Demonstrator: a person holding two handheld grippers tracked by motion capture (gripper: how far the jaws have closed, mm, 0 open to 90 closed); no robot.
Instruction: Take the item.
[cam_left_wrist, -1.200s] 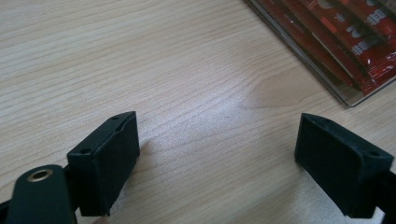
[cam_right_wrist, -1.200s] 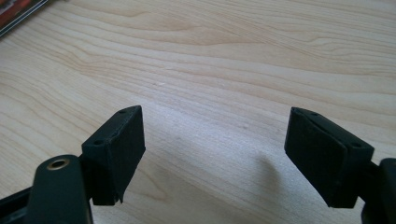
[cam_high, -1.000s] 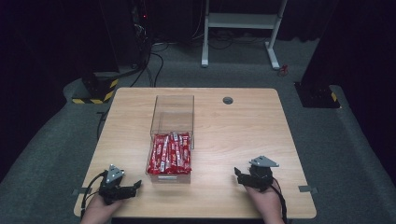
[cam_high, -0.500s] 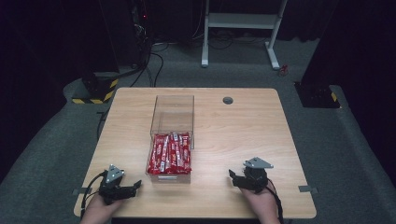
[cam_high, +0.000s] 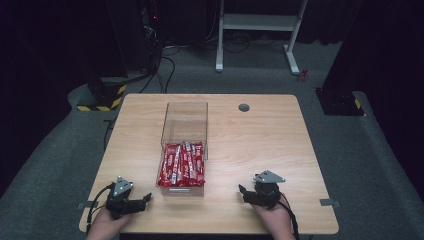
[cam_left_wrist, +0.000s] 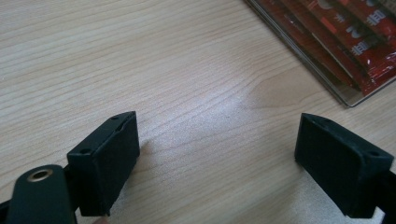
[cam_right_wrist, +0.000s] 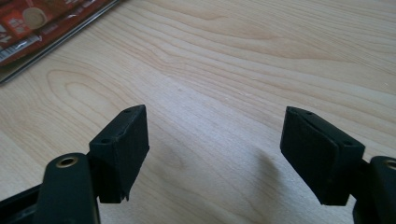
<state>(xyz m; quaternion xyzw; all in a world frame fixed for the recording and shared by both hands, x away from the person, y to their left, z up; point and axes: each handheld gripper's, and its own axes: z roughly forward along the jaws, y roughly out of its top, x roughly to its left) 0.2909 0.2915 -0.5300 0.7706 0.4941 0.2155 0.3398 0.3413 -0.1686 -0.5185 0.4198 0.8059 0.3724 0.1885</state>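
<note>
Near the front edge of the wooden table (cam_high: 280, 135), the right gripper (cam_high: 243, 192) rests low over bare wood with its jaws spread wide and nothing between them; they have just been closing a little. Its own view shows only grain between the two black pads (cam_right_wrist: 122, 149), with the corner of the box at the upper left. Across the table's front, the left gripper (cam_high: 146, 199) sits the same way, jaws apart and empty, pointing toward the box.

Between the two, and a little farther in, stands a clear plastic box (cam_high: 184, 117), long and open-topped. Its near half holds a layer of red snack packets (cam_high: 182, 164) lying side by side along the box's length; the far half looks empty.

The packets are probably light, soft and crinkly, with a glossy film that may slip under flat pads. A pinch across the narrow width of one packet, near an end seam where the film is flat and doubled, would likely hold best; squeezing the middle could crush whatever is inside. The box itself seems stiff, light and smooth-walled, so a grip over the rim of one wall looks safer than pressing its sides.

White characters run along the red snack packets (cam_left_wrist: 369, 46) in the left gripper view, cut off by the frame and not readable; no brand can be made out.
</note>
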